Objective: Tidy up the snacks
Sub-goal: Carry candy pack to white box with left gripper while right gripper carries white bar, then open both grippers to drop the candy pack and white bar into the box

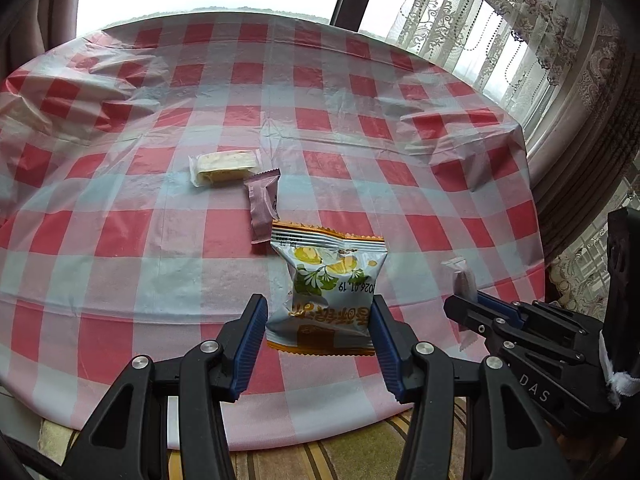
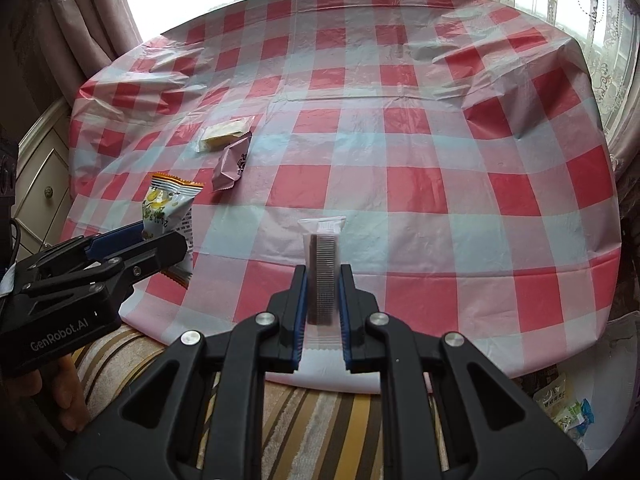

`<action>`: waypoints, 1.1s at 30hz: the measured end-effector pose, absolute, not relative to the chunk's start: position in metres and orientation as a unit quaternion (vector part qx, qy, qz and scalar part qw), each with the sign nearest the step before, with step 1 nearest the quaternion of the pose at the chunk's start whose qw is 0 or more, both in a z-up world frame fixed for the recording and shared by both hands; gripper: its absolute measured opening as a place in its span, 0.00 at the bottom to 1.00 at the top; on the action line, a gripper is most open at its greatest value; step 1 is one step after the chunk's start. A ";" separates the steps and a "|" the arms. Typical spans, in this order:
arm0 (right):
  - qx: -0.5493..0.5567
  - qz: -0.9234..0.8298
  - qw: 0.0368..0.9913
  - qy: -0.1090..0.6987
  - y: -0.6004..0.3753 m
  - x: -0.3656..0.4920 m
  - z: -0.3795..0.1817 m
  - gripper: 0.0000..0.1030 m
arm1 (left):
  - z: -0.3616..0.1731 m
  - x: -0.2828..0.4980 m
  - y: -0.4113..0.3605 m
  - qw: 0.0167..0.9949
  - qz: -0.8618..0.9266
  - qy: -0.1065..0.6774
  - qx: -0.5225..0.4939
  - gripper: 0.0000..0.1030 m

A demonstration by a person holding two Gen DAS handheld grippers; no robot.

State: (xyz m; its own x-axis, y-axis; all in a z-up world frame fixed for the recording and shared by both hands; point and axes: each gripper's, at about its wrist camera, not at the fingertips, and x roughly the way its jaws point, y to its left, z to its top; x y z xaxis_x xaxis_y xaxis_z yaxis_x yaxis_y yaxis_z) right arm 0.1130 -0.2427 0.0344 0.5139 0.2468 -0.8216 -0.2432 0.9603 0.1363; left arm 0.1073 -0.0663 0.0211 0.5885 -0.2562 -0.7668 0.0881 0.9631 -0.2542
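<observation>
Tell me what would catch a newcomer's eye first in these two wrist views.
Each gripper holds a snack above the near edge of the red-checked tablecloth: the left gripper pinches a yellow-fruit packet, and the right gripper is clamped on a clear-wrapped dark wafer. Farther in, left of centre, a pale yellow cake and a mauve wrapper lie side by side on the cloth.

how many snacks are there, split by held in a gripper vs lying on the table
Held in a gripper: 2, the orange-and-white fruit packet in the left gripper and the clear-wrapped dark wafer in the right gripper.
Lying on the table: 2, the yellow cake and the mauve packet.
Total: 4
</observation>
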 end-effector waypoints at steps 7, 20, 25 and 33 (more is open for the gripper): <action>0.009 0.124 0.878 0.463 -0.269 0.099 0.042 0.17 | 0.027 0.102 -0.093 0.885 -0.120 0.442 -0.080 0.50; 0.029 0.080 0.885 0.458 -0.334 0.069 0.043 0.17 | 0.038 0.090 -0.146 0.879 -0.171 0.442 -0.046 0.50; 0.038 0.044 0.886 0.459 -0.373 0.055 0.041 0.17 | 0.040 0.085 -0.172 0.874 -0.196 0.444 -0.031 0.50; 0.056 -0.039 0.883 0.465 -0.446 0.026 0.039 0.17 | 0.045 0.074 -0.222 0.859 -0.251 0.445 -0.004 0.51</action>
